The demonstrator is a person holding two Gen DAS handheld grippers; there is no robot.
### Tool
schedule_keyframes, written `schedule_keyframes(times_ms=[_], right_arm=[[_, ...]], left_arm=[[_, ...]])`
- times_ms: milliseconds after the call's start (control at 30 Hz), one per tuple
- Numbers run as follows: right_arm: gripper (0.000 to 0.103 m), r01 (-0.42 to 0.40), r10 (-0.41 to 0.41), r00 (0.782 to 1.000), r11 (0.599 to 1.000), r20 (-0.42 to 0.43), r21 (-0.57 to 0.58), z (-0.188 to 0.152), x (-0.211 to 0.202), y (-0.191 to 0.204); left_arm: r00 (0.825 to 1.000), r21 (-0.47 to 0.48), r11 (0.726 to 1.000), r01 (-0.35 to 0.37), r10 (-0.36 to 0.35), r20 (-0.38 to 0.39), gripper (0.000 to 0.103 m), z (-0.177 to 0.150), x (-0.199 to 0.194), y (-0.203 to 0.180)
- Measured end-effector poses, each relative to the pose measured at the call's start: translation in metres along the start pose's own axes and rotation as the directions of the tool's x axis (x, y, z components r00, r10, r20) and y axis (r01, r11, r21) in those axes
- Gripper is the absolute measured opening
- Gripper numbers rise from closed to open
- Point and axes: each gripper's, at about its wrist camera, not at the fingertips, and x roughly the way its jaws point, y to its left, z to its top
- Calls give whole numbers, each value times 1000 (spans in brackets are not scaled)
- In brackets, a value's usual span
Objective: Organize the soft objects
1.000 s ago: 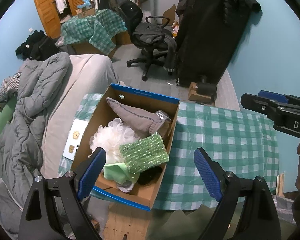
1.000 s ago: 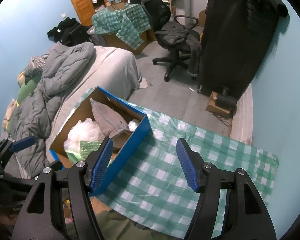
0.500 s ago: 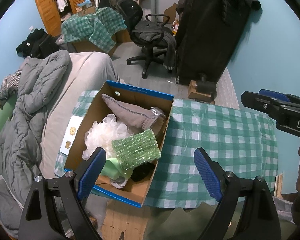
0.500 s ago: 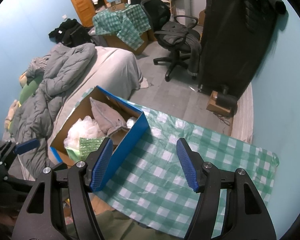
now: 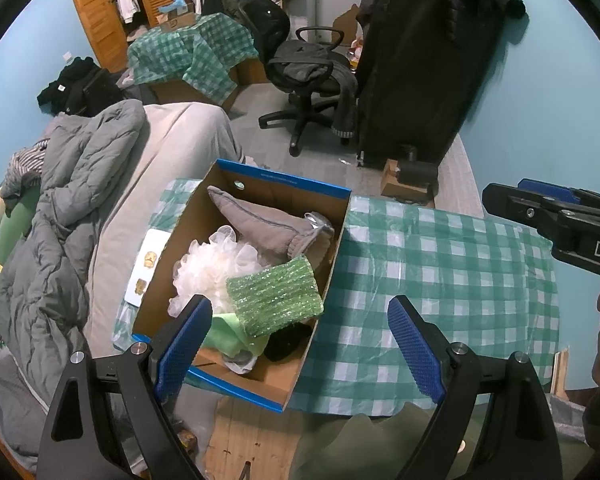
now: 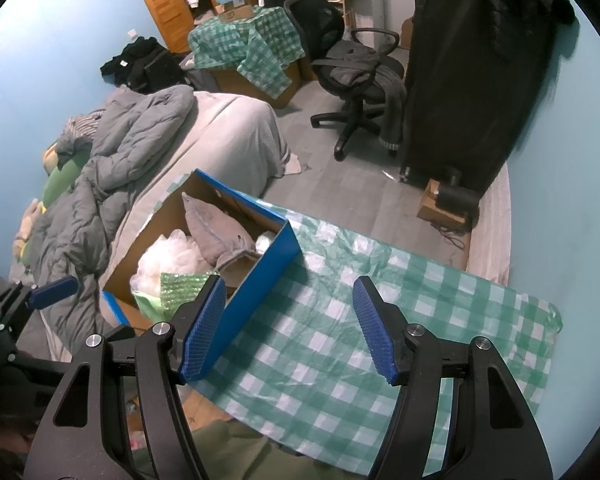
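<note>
The cardboard box (image 5: 276, 196) holds a grey cushion (image 5: 260, 222), white mesh puff (image 5: 212, 264) and green sponge (image 5: 274, 296). Left gripper (image 5: 300, 338) hangs above it, released and empty. Right gripper (image 6: 288, 326), also spread and empty, hangs just right of the box.

table (image 5: 452, 256) | green checked cloth | cardboard box (image 5: 324, 272) on left end
</note>
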Motion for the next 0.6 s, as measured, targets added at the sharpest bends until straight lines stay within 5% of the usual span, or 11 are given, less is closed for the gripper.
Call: schedule_keyframes(times_ms=[600], right_arm=[[65, -4, 4, 1000, 1000, -5, 3, -1, 0, 2]], left_arm=[[1000, -9, 1000, -5, 5, -3, 91, 1, 1, 5]])
